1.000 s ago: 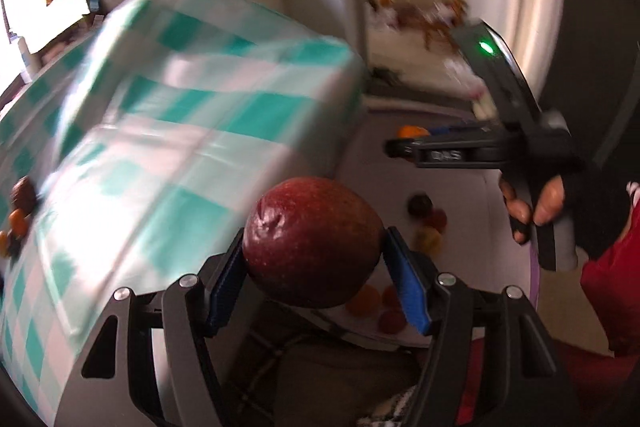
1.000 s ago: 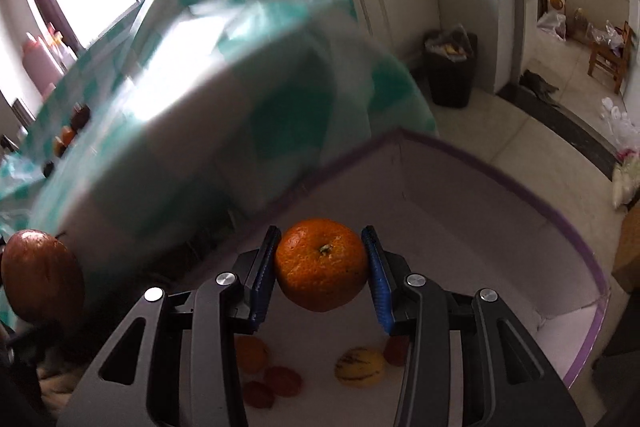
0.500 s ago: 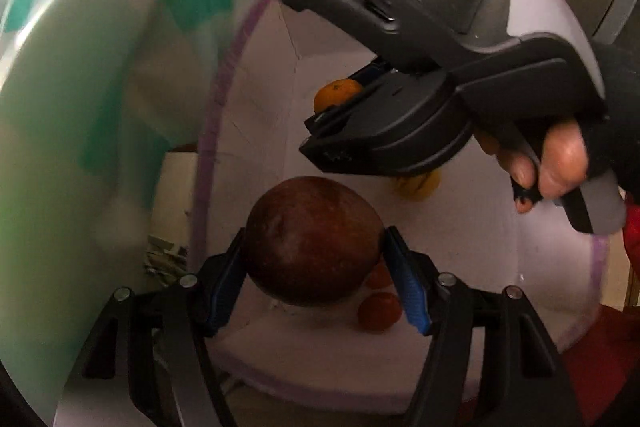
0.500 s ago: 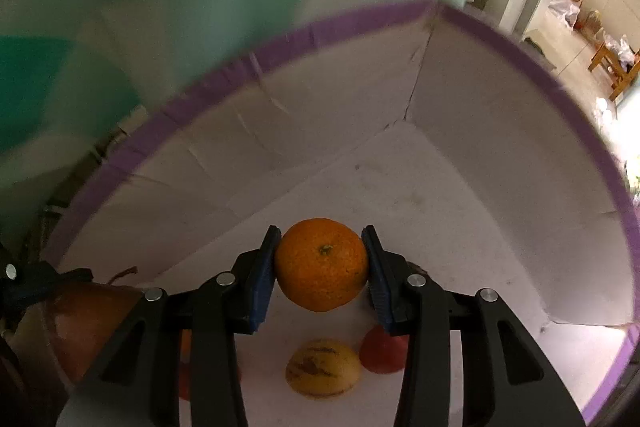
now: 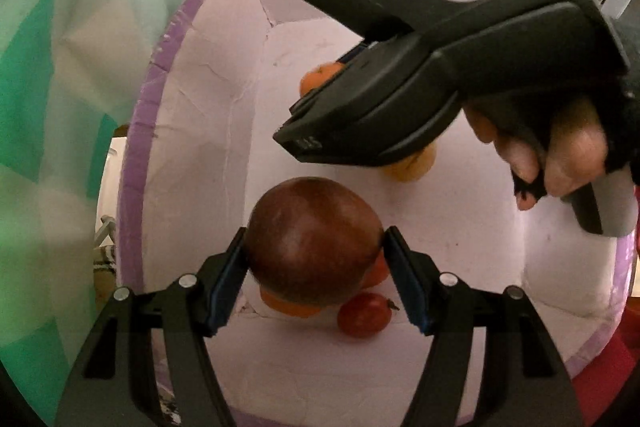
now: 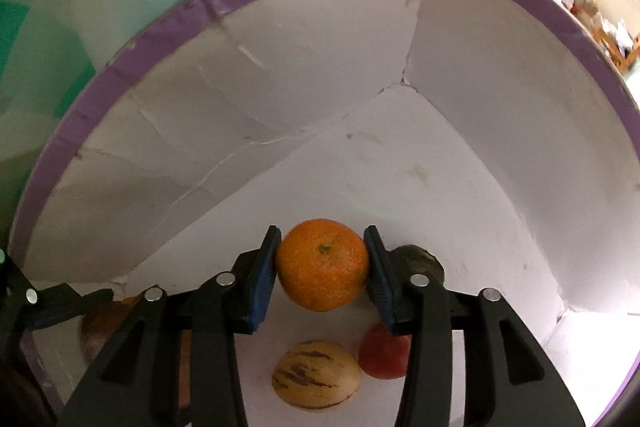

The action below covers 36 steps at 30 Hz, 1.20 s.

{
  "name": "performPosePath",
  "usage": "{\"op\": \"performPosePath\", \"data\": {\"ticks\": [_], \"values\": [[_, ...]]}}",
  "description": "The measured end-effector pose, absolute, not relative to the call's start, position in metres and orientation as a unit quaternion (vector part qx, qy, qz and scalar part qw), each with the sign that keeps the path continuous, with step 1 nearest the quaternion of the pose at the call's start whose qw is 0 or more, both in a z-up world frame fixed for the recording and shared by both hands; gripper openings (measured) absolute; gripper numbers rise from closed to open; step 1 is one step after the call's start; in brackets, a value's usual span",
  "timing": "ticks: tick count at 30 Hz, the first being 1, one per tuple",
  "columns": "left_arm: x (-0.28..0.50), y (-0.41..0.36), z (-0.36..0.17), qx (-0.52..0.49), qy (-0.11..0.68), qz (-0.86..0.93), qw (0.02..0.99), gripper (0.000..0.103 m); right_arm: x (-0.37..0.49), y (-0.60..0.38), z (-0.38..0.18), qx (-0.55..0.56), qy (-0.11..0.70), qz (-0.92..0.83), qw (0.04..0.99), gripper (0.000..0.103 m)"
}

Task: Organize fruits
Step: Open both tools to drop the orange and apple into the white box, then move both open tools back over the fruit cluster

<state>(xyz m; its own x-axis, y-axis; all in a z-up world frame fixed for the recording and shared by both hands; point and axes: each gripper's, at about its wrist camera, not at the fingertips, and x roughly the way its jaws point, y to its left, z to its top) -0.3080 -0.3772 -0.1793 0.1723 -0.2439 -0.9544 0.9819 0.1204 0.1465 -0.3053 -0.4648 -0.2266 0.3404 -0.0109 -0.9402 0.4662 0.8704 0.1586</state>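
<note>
My left gripper [image 5: 314, 259] is shut on a large dark red fruit [image 5: 312, 239] and holds it inside a white box with a purple rim [image 5: 136, 155]. My right gripper [image 6: 323, 267] is shut on an orange [image 6: 322, 264] and holds it above the box floor [image 6: 380, 163]. The right gripper's black body [image 5: 420, 75] crosses the left wrist view above the red fruit. On the box floor lie a striped yellow fruit [image 6: 316, 379], a small red fruit [image 6: 382, 355] and a dark fruit [image 6: 420, 261].
A green and white checked cloth [image 5: 48, 107] hangs beside the box on the left. More fruits lie under my left gripper: a small red one [image 5: 364, 315] and an orange one [image 5: 290, 305]. A room floor with clutter [image 6: 588, 11] shows at the far right.
Both grippers have moved from beside the checked table down into the white box, each still holding its fruit. The box walls now fill both views.
</note>
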Motion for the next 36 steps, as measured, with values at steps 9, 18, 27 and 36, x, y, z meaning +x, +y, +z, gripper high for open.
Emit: {"op": "performPosePath", "data": {"ticks": [9, 18, 27, 36], "values": [[-0.321, -0.358, -0.115, 0.415, 0.292, -0.522, 0.685, 0.083, -0.341, -0.497, -0.157, 0.263, 0.447, -0.209, 0.829, 0.073], [-0.297, -0.253, 0.014, 0.277, 0.144, -0.474, 0.824, 0.098, -0.375, -0.483, -0.040, 0.256, 0.294, -0.220, 0.894, 0.086], [-0.149, -0.092, 0.087, 0.104, 0.184, -0.286, 0.935, 0.101, -0.273, -0.337, 0.020, 0.134, 0.293, -0.054, 0.945, 0.087], [-0.021, 0.075, 0.074, -0.096, 0.263, -0.138, 0.950, 0.101, -0.154, -0.202, 0.021, 0.017, 0.346, 0.064, 0.936, 0.087]]}}
